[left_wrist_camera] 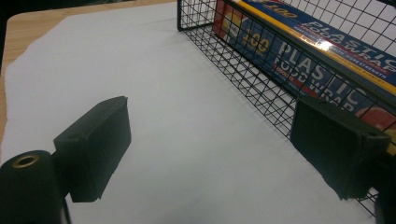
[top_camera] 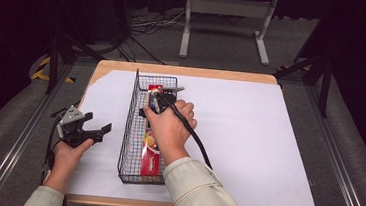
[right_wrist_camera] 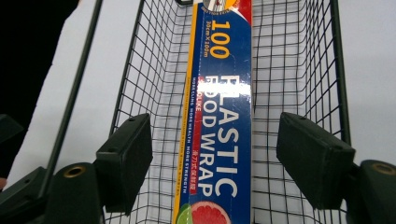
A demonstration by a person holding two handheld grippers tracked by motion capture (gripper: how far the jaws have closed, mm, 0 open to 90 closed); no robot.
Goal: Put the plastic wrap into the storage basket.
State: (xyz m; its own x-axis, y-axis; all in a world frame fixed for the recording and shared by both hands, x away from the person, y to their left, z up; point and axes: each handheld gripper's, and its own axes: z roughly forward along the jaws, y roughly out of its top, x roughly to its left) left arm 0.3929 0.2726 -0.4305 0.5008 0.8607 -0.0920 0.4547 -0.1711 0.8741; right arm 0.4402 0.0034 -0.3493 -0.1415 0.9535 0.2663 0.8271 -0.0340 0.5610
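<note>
Wide white sheet point(top_camera: 248, 139) over a wooden table point(top_camera: 183, 71), wood showing as a thin strip along the far edge and at the far left corner. Plenty of bare sheet to the right of the wire basket point(top_camera: 129, 128), running out to the right edge of the table. Narrower strip of bare sheet to the left of the basket, between its long left wall and the table's left edge.

Left gripper point(top_camera: 91, 127) out over that strip, held in the left hand point(top_camera: 68, 153) near the table's left edge, jaws spread wide with nothing between them. In the left gripper view, just open sheet between the two black jaws, basket wall close beside the right-hand jaw; touching or not, cannot tell.

Right gripper point(top_camera: 164, 94) above the far half of the basket, held in the right hand point(top_camera: 169, 127), black cable point(top_camera: 195, 136) trailing back over the wrist. In the right gripper view, jaws released and wide apart, straddling the box point(right_wrist_camera: 219, 116) from above with clear mesh on both sides of it and no contact visible.

Box lying flat along the length of the basket, reaching from near end almost to far end, closer to the right wall in the high view. Long and slim, blue top face with a yellow strip down one edge and red at the ends. Large white lettering "PLASTIC FOOD WRAP", "100" in yellow, a cut grapefruit and lime printed at one end. Glossy, with a glare patch across the lettering.
</note>
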